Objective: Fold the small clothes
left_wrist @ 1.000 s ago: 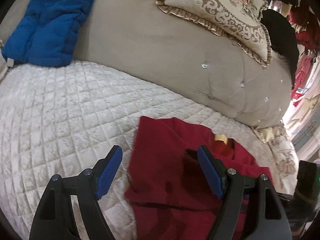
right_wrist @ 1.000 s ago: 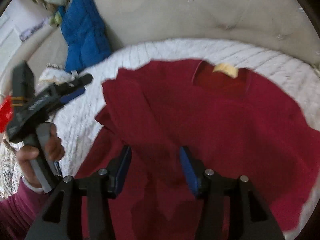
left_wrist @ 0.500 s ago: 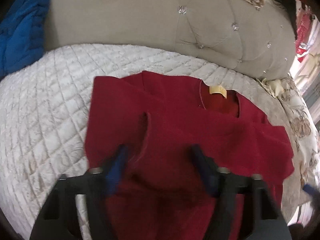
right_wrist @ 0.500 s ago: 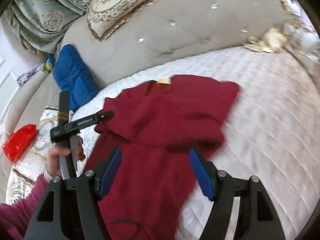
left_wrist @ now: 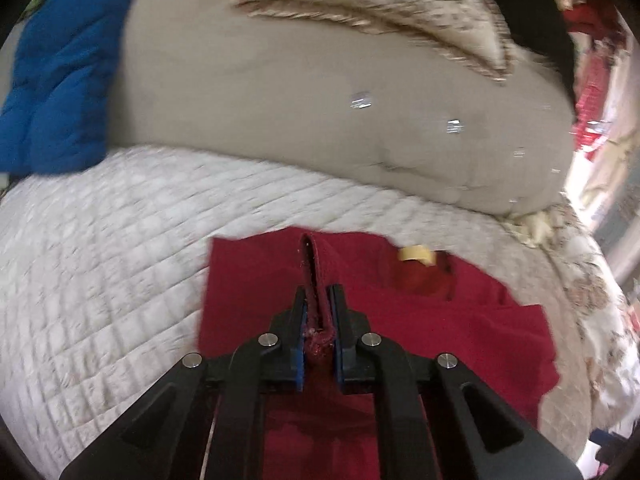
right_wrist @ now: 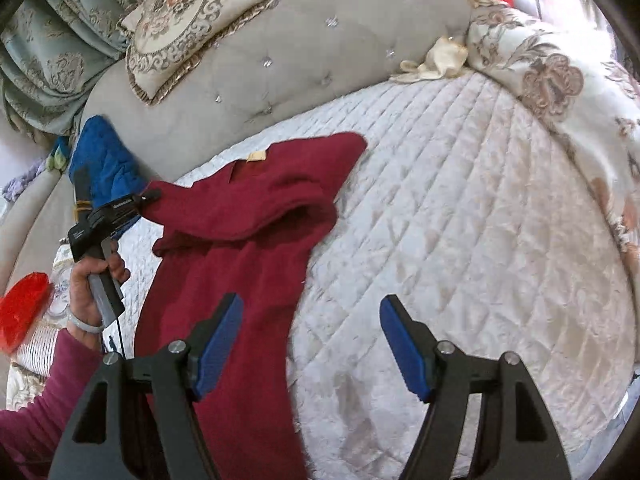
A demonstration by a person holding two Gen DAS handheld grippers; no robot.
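A dark red sweater [right_wrist: 256,240] with a yellow neck label [right_wrist: 257,156] lies partly folded on the white quilted bed cover [right_wrist: 460,208]. In the left wrist view my left gripper [left_wrist: 319,312] is shut on a raised fold of the red sweater [left_wrist: 420,312], the cloth pinched between the blue pads. The right wrist view shows that same left gripper [right_wrist: 154,196] at the sweater's left edge, held by a hand [right_wrist: 92,284]. My right gripper [right_wrist: 312,320] stands open above the sweater's right edge and the bare cover, with nothing between its fingers.
A tufted beige headboard [right_wrist: 320,40] curves behind the bed, with an embroidered cushion [right_wrist: 188,16] on it. A blue quilted cloth [right_wrist: 104,160] lies at the left, a red packet [right_wrist: 22,312] at the far left, and a floral duvet [right_wrist: 560,76] at the right.
My left gripper closed on a fold of the red sweater. My right gripper opened wider and swung right, off the sweater's middle to its right edge.
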